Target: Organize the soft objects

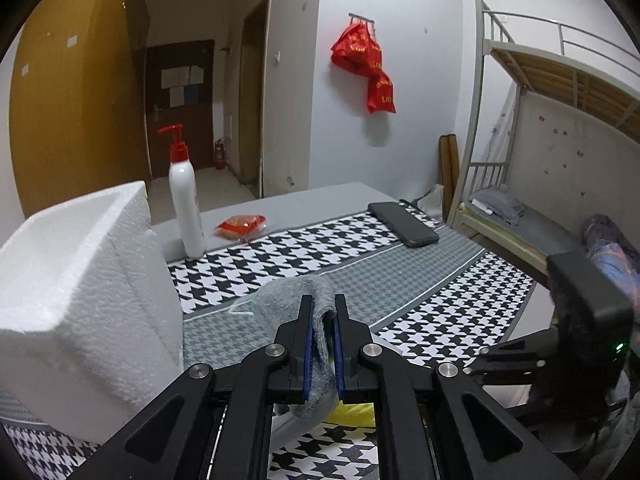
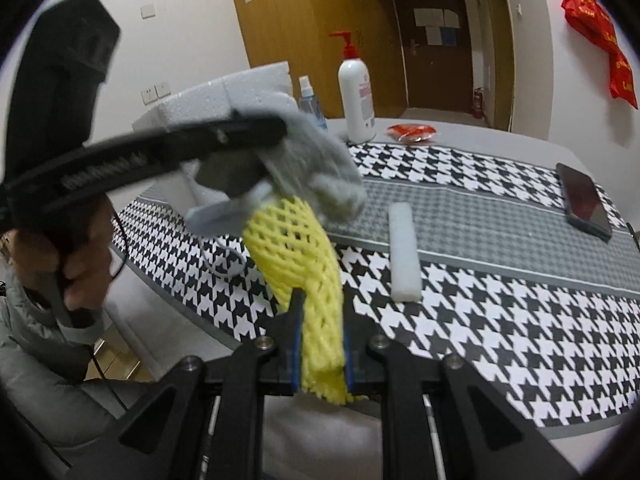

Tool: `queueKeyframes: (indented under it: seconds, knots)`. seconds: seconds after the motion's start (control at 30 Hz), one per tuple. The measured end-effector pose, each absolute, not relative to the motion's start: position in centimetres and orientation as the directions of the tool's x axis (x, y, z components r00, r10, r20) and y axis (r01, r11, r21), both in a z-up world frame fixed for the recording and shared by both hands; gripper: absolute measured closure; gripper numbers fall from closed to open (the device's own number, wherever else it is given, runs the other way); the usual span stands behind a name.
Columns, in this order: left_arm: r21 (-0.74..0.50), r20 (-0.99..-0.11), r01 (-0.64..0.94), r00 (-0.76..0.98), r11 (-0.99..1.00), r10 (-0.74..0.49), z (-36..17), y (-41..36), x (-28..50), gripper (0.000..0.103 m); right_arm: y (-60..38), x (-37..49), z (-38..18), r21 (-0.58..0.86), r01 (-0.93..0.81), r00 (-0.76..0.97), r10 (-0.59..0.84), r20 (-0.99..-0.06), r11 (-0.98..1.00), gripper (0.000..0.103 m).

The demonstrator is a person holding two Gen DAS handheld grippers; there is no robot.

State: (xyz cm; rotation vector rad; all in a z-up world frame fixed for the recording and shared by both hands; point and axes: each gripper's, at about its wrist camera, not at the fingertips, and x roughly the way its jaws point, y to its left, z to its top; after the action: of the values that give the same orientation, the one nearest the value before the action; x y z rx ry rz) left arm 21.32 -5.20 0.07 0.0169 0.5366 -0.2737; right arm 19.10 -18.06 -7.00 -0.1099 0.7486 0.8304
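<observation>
Grey sock [image 1: 298, 312] clenched in the left tongs [image 1: 323, 308], yellow foam net [image 2: 304, 264] gripped by the right tongs [image 2: 322, 300]. Red bag's [image 1: 366, 64] gold lettering is unreadable. Styrofoam box [image 1: 80, 280] crowds the surface's [image 1: 420, 280] left edge; pump bottle [image 1: 185, 196] and phone [image 1: 402, 224] sit near the far edge.

I count one grey sock [image 1: 298, 308], one yellow foam net sleeve [image 2: 304, 256], one white foam strip [image 2: 404, 252] and one styrofoam box [image 1: 80, 280]. Two bottles stand on my table: a pump bottle [image 2: 356, 96] and a small spray bottle [image 2: 310, 100] (half hidden). One phone [image 2: 586, 202], one red packet [image 2: 412, 132].
</observation>
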Motion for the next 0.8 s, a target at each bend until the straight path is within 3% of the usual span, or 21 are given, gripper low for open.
queueKeyframes:
  seconds: [0.13, 0.37, 0.43, 0.5, 0.53, 0.8]
  knots:
    - [-0.060, -0.474, 0.274, 0.838, 0.960, -0.269, 1.1, -4.7, 20.9, 0.094, -17.5, 19.0, -7.1, 0.170, -0.705, 0.447, 0.618, -0.647, 0.688, 0.084]
    - [-0.040, -0.500, 0.290, 0.823, 0.956, -0.271, 0.0, -5.1, 21.2, 0.093, -18.5, 18.9, -6.7, 0.165, -0.666, 0.488, 0.592, -0.641, 0.728, 0.084]
    - [-0.020, -0.512, 0.275, 0.823, 0.961, -0.247, -0.4, -5.1, 21.2, 0.079, -19.3, 19.1, -6.7, 0.166, -0.640, 0.506, 0.574, -0.644, 0.750, 0.084]
    - [-0.001, -0.512, 0.254, 0.831, 0.967, -0.219, -0.6, -5.0, 21.0, 0.037, -20.2, 19.2, -6.7, 0.168, -0.616, 0.522, 0.558, -0.645, 0.770, 0.084]
    - [0.001, -0.503, 0.247, 0.838, 0.969, -0.213, -0.7, -4.9, 20.8, 0.032, -20.5, 19.4, -6.6, 0.168, -0.607, 0.527, 0.552, -0.646, 0.777, 0.084]
    - [0.044, -0.569, 0.256, 0.801, 0.966, -0.186, -2.3, -6.5, 22.7, 0.031, -22.2, 19.5, -6.2, 0.162, -0.566, 0.567, 0.524, -0.635, 0.808, 0.084]
